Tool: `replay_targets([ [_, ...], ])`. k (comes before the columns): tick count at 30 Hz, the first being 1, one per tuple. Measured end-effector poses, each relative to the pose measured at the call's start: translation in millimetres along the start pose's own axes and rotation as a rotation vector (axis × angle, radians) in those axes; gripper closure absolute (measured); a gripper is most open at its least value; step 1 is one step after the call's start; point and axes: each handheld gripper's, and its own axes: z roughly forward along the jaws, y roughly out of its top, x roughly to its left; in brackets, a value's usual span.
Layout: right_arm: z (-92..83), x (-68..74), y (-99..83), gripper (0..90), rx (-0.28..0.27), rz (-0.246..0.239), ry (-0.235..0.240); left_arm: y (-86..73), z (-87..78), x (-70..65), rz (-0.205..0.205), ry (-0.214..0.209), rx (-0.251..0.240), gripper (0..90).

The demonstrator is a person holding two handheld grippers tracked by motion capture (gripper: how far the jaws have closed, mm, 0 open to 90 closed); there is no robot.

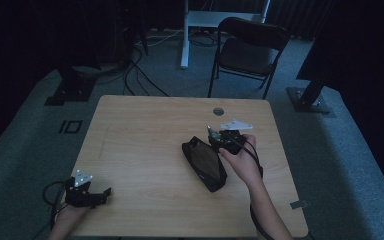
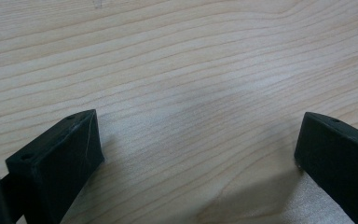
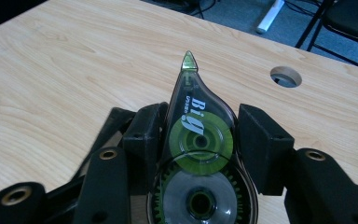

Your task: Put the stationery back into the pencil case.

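Right gripper (image 3: 198, 140) of mine clamped on one correction-tape dispenser (image 3: 200, 154); one black pouch (image 1: 205, 163) beside; left gripper (image 2: 198, 154) spread apart over bench (image 2: 177, 60).

- The left black two-jaw gripper (image 1: 102, 192) rests low at the near left table edge, jaws spread wide, nothing between them.
- The right black two-jaw gripper (image 3: 198, 140) is raised, jaws clamped on a clear correction-tape dispenser (image 3: 198, 158).

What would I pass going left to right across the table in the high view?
Left gripper, open at the table's near left corner → black pouch lying on the table → right gripper, shut on a correction tape dispenser, with the person's right hand behind it.
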Motion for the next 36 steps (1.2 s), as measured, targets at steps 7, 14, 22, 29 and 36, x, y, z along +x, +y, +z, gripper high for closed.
replay_targets([
  [7, -4.4, 16.9, 1.5, 50.3, -0.009, -0.027, 0.022, 0.0, 0.0, 0.0, 0.000, 0.000, 0.000, 0.8],
  [14, 0.8, 27.2, -2.9, 50.3, 0.010, -0.034, 0.053, 0.0, 0.0, 0.0, 0.000, 0.000, 0.000, 0.8],
  [22, 14.7, 34.8, -14.3, 50.3, 0.063, -0.034, 0.065, 0.0, 0.0, -0.1, -0.002, 0.000, 0.000, 0.8],
  [29, 26.4, 40.2, -24.4, 50.3, 0.117, -0.031, 0.063, 0.0, 0.0, -0.1, -0.002, 0.000, 0.000, 0.8],
  [36, 36.8, 41.5, -30.7, 50.4, 0.150, -0.046, 0.035, 0.0, 0.0, -0.1, -0.001, 0.000, 0.000, 0.8],
])
